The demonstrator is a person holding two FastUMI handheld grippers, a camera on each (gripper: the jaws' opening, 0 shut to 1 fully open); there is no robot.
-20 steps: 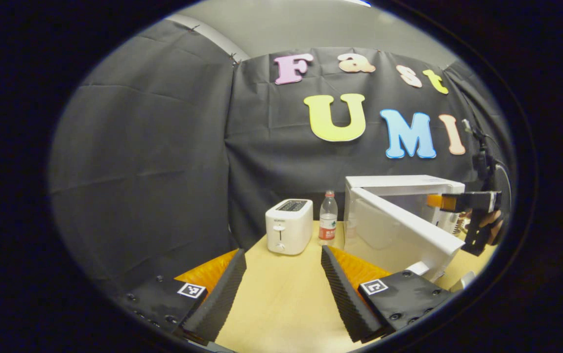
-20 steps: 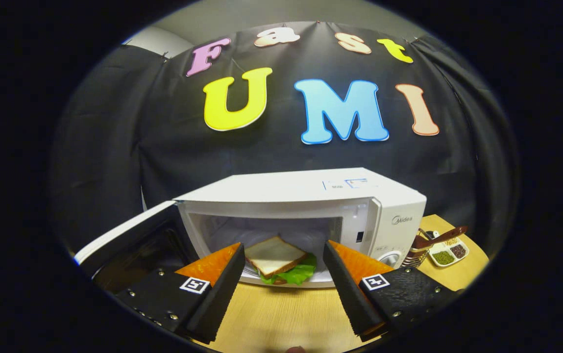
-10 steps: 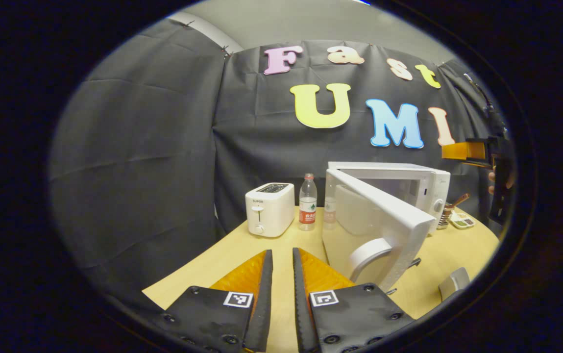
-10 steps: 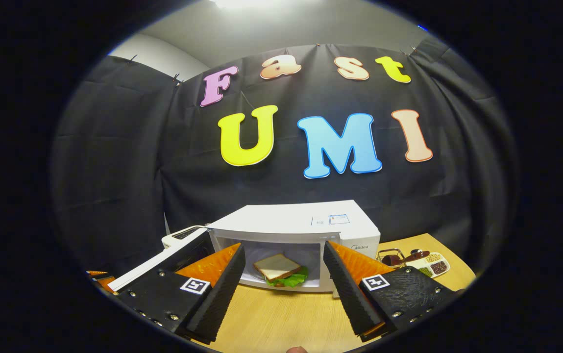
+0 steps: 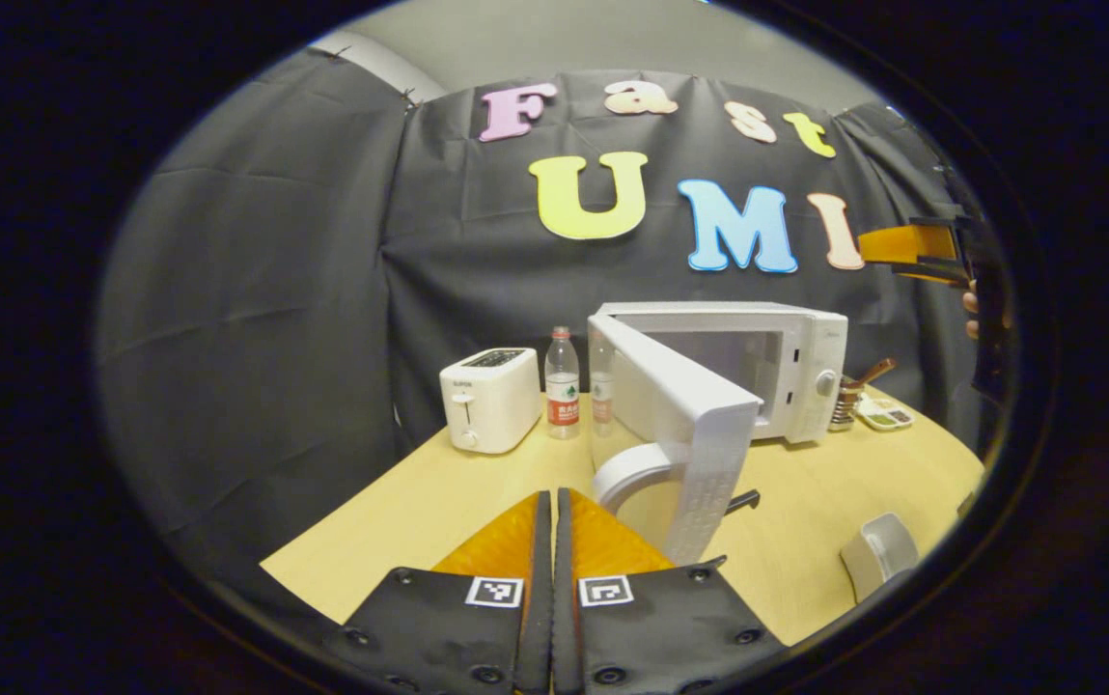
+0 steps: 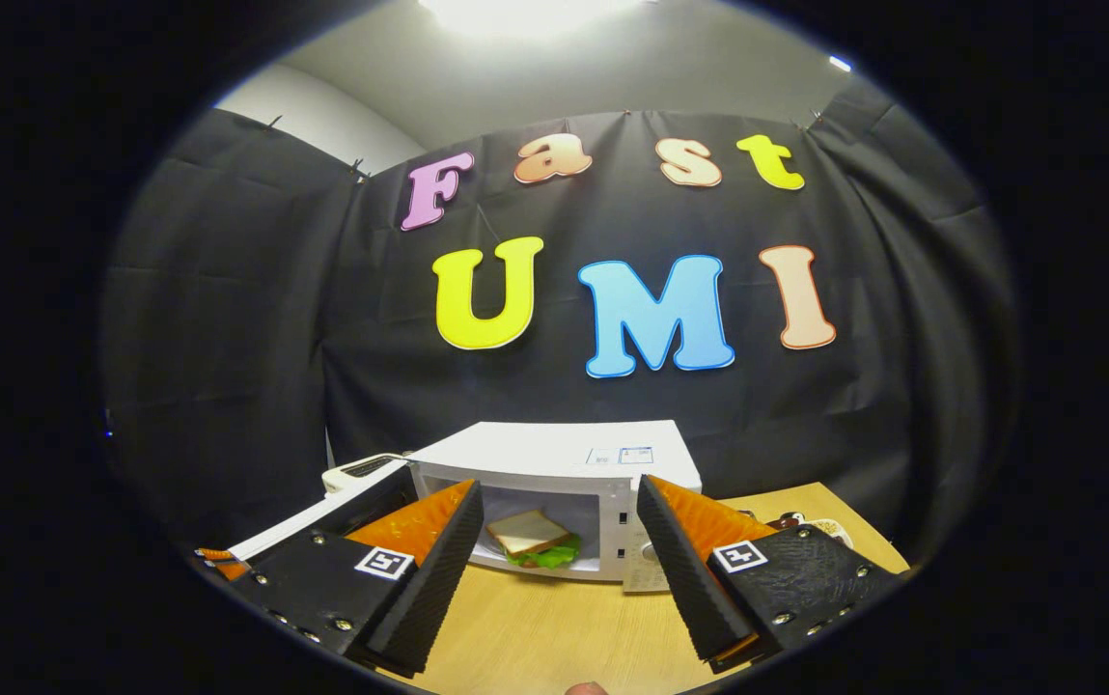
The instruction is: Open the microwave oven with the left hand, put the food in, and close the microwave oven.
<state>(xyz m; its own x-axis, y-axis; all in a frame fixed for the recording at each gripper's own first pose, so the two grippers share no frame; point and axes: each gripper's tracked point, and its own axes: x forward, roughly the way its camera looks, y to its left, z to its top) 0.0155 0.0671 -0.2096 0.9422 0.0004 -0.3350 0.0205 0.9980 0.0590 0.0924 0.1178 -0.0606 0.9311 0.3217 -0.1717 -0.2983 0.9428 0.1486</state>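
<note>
Left gripper (image 5: 545, 541) fingers have come together; right gripper (image 6: 559, 560) fingers apart, backed off from microwave (image 6: 554, 458) with sandwich (image 6: 530, 537) inside

No wording can be read. The bottle (image 5: 562, 384) carries a red-and-white label and the microwave oven (image 6: 554, 454) has small stickers on its top, all too small to make out. Square black-and-white coded markers sit on each gripper, bearing no letters.
</note>
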